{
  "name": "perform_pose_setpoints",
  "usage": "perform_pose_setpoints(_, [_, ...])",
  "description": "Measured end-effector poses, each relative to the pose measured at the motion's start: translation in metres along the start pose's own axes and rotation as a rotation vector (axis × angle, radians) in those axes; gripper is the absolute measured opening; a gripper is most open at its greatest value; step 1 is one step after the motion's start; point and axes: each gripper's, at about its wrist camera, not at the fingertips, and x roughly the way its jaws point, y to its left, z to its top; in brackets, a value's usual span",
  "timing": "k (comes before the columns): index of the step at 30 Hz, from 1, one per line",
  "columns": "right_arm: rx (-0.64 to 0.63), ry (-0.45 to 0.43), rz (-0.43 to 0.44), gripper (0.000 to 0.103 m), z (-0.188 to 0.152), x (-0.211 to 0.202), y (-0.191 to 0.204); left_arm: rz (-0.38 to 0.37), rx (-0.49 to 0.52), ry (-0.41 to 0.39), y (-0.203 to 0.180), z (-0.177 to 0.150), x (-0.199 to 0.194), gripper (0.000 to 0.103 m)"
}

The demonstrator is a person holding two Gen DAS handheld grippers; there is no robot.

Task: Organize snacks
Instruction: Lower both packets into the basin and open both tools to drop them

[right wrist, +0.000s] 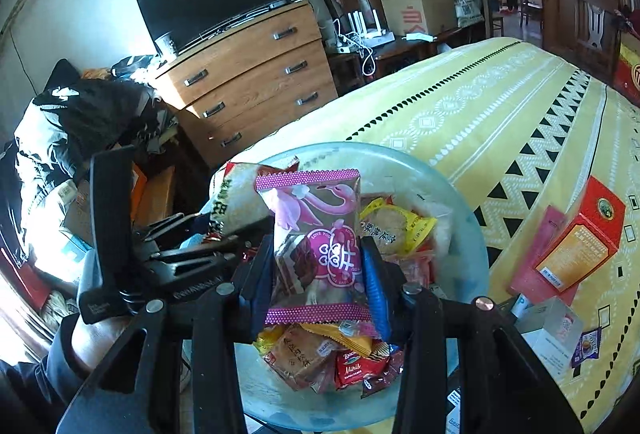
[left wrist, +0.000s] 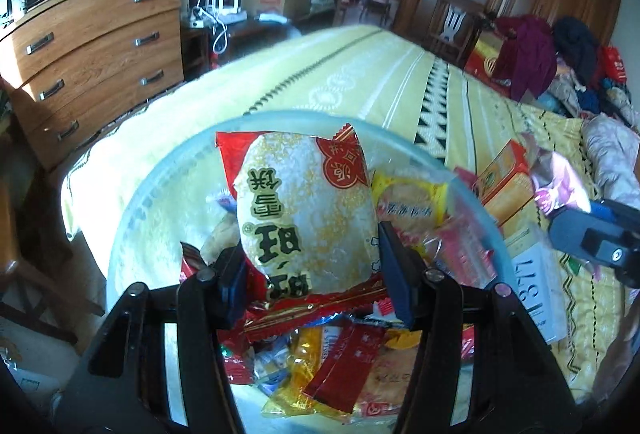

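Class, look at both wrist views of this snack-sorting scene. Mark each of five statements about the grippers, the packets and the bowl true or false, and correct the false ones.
1. The left gripper grips a red-and-white rice cracker packet. True.
2. The right gripper is empty. False: it is shut on a pink flamingo-print snack packet.
3. Both packets are held over a clear round plastic bowl that already holds snacks. True.
4. The bowl sits on a bare wooden floor. False: it sits on a yellow patterned bedspread.
5. An orange-and-red carton lies inside the bowl. False: it lies on the bedspread, outside the bowl.
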Motion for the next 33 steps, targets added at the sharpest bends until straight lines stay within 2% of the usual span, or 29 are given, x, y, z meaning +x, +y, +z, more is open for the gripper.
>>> perform_pose_setpoints(6, [-0.003, 0.021, -0.001, 0.045, -0.002, 0.003, 0.001, -0.02, -0.006, 0.045, 0.006, -0.001, 0.003, 0.057])
perform_pose_setpoints(33, [-0.013, 0.035, -0.008, 0.046, -0.001, 0.011, 0.009, -0.042, -0.018, 0.044, 0.016, 0.004, 0.004, 0.058])
